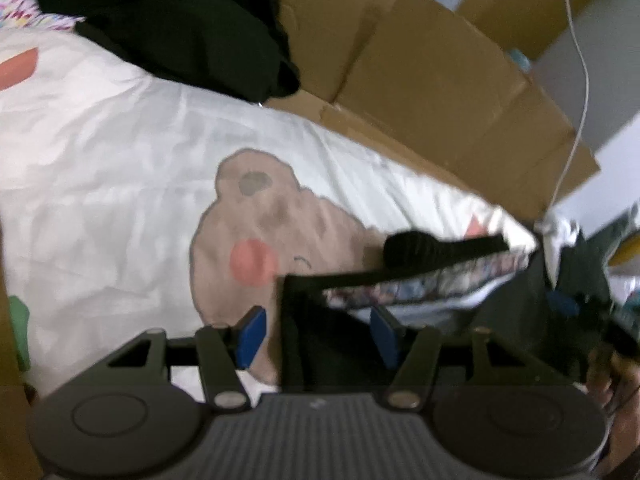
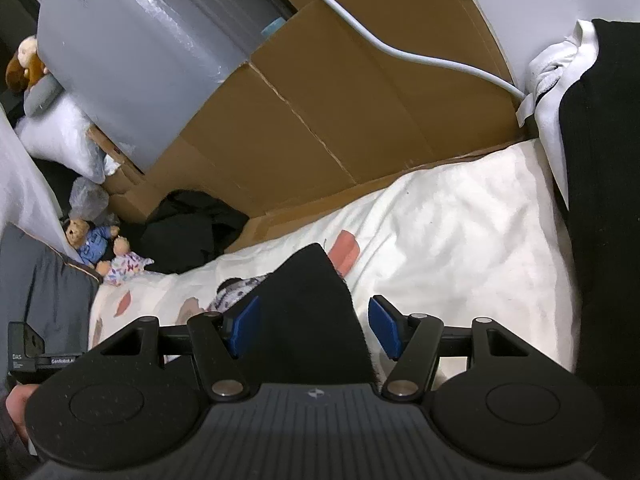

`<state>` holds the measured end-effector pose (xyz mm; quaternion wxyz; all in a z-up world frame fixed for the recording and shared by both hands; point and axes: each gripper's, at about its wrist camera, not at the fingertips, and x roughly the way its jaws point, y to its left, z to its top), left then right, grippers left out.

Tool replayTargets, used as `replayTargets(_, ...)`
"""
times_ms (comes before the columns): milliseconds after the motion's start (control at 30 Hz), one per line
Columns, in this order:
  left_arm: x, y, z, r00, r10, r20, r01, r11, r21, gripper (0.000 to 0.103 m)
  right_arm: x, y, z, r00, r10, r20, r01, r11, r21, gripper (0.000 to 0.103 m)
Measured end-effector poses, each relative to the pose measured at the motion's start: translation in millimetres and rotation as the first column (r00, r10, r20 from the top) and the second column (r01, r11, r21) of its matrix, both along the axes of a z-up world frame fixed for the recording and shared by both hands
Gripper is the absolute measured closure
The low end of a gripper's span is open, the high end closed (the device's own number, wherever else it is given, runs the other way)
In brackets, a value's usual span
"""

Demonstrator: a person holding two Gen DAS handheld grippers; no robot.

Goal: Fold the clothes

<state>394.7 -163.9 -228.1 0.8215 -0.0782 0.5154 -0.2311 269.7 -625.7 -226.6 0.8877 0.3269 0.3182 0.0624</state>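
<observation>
Two grippers work over a bed (image 1: 120, 168) covered in a white sheet printed with a brown bear face (image 1: 272, 248). At the far left of the left wrist view a heap of dark clothing (image 1: 192, 24) lies at the sheet's edge, against flattened cardboard (image 1: 432, 80) that stands along the bed. The left gripper (image 1: 318, 332) has its jaws spread apart, with a black garment (image 1: 304, 320) lying between the blue pads (image 1: 251, 336) (the view is blurred, so whether either pad touches it cannot be told). The garment's black band (image 1: 440, 248) stretches up and to the right, with a patterned lining (image 1: 420, 286) showing under it.

In the right wrist view, stuffed toys (image 2: 100, 248) sit at the left, beside the dark heap. The right gripper (image 2: 314, 330) also has its jaws released and wide; a pointed fold of the black garment rises between the pads, its left side against the left pad and clear of the right one. A white cable (image 2: 380, 44) runs across the cardboard above.
</observation>
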Motion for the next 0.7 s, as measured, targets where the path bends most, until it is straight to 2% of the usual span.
replayTargets(300, -1.5, -18.8, -31.7, 0.996, -0.093, 0.014, 0.093, 0.995, 0.029, 0.039, 11.9, -0.5, -11.0, 0.999, 0.014, -0.031, -0.014, 1.0, -0.002, 0.037)
replayTargets(433, 0.9, -24.4, -37.3, 0.993, -0.109, 0.046, 0.109, 0.994, 0.02, 0.032, 25.1, -3.8, -13.5, 0.998, 0.042, -0.045, -0.042, 0.999, -0.002, 0.037)
replayTargets(533, 2.6, -24.6, -39.3, 0.993, -0.107, 0.059, 0.107, 0.994, -0.003, 0.031, 37.9, -4.9, -16.8, 0.995, 0.069, -0.065, -0.069, 0.998, 0.01, 0.037)
replayTargets(567, 2.3, -24.5, -39.9, 0.992, -0.106, 0.064, 0.107, 0.994, -0.006, 0.037, 46.0, -4.6, -20.1, 0.992, 0.104, -0.075, -0.102, 0.994, 0.033, 0.037)
replayTargets(600, 2.1, -24.3, -40.6, 0.992, -0.104, 0.068, 0.104, 0.995, -0.008, 0.055, 52.1, -3.9, -23.7, 0.988, 0.131, -0.084, -0.126, 0.991, 0.053, 0.037)
replayTargets(633, 2.3, -23.5, -41.6, 0.993, -0.095, 0.065, 0.096, 0.995, -0.009, 0.066, 54.5, -3.4, -25.2, 0.986, 0.137, -0.091, -0.132, 0.99, 0.057, 0.037)
replayTargets(700, 4.8, -21.0, -43.7, 0.996, -0.079, 0.045, 0.081, 0.996, -0.031, 0.095, 62.9, -2.7, -33.9, 0.982, 0.15, -0.116, -0.141, 0.986, 0.084, 0.039)
